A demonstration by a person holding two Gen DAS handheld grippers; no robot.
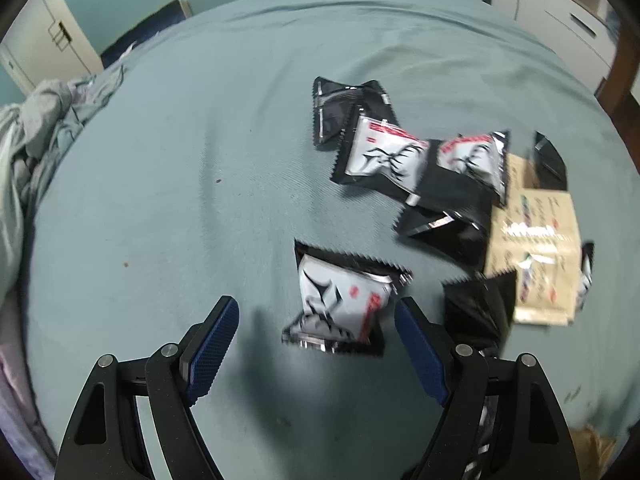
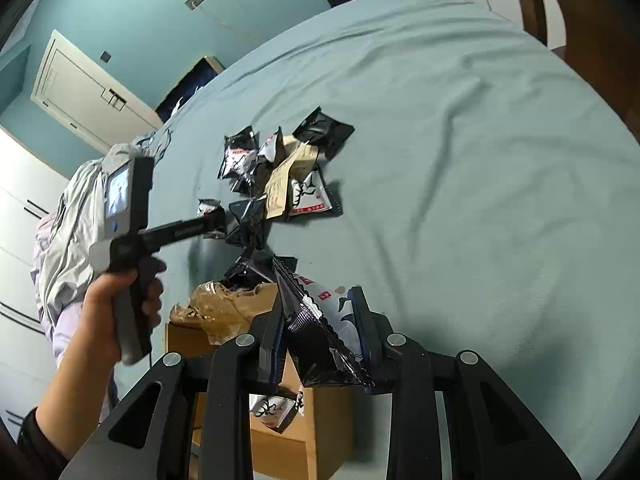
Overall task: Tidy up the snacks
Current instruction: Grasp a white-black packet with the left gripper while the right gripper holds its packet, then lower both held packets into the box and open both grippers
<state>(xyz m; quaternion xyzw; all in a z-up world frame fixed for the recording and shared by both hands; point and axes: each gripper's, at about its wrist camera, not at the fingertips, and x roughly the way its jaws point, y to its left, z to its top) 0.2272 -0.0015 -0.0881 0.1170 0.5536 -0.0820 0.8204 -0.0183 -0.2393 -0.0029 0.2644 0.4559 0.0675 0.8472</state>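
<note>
Landmark: the open box (image 2: 280, 432) at the near edge of the bed (image 2: 460, 152); every place below is given from it.
Right gripper (image 2: 320, 332): clamped shut on a packet (image 2: 320, 320), pinched edge-on between the pads, directly above the box mouth.
Left gripper (image 1: 316, 344): jaws wide, nothing between the pads, pointing down at the bed beyond the box.
Next packet (image 1: 340, 304): flat on the sheet, white face up, in front of the open jaws, nearer the right finger (image 1: 420, 356) than the left one.
Pile (image 2: 280, 176): more packets and a tan pouch (image 1: 536, 240) scattered and overlapping on the sheet, further out from the box.
In the box: one packet (image 2: 276, 408) already lies inside; crumpled brown film (image 2: 224, 308) hangs over its far rim.
Risk, release: the held packet sits skewed in the grip, so on letting go it may catch the rim or the film and slide onto the bed instead of dropping in.
Risk, pick: the next packet is off-centre in the jaws; closing here may catch only its crimped edge, or shove it sideways.
Risk, sheet: the bed is soft and creased, so pressing down to get under a flat packet could pinch cloth along with it.
Risk, neighbours: a black packet (image 1: 476, 308) lies just beside the right finger and could be nudged or grabbed too.
Risk, hands: both grippers work close to the box; the left one crossing back to it could meet the right.
</note>
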